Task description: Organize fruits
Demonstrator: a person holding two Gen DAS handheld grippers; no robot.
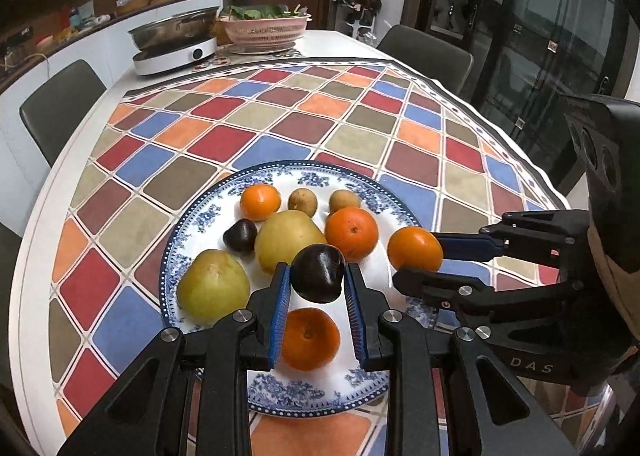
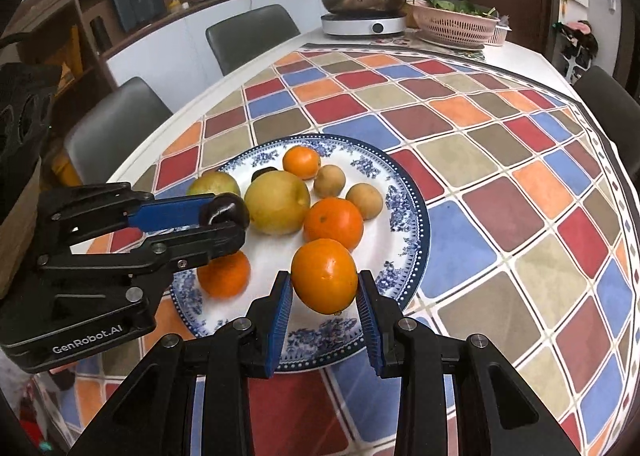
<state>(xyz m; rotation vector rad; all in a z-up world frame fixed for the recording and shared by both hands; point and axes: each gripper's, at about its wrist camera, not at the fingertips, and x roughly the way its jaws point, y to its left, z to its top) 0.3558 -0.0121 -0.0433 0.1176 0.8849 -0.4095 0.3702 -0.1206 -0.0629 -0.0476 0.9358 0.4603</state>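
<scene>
A blue-and-white plate (image 1: pixel 200 216) (image 2: pixel 404 192) holds several fruits: two yellow-green pears (image 1: pixel 214 290) (image 1: pixel 288 238), oranges (image 1: pixel 352 232) (image 1: pixel 260 201) (image 1: pixel 310 338), two small brown fruits (image 1: pixel 303 200), and a dark fruit (image 1: pixel 240 235). My left gripper (image 1: pixel 318 280) (image 2: pixel 226 222) is shut on a dark purple fruit (image 1: pixel 319 271) (image 2: pixel 224 210) held above the plate. My right gripper (image 2: pixel 325 288) (image 1: pixel 416 256) is shut on an orange (image 2: pixel 324 276) (image 1: pixel 415 249) over the plate's right rim.
The plate sits on a colourful checked tablecloth (image 1: pixel 360 116). At the table's far end stand an induction cooker with a steel pan (image 1: pixel 176 40) and a pink basket of greens (image 1: pixel 264 30). Grey chairs (image 1: pixel 56 104) (image 1: pixel 428 52) flank the table.
</scene>
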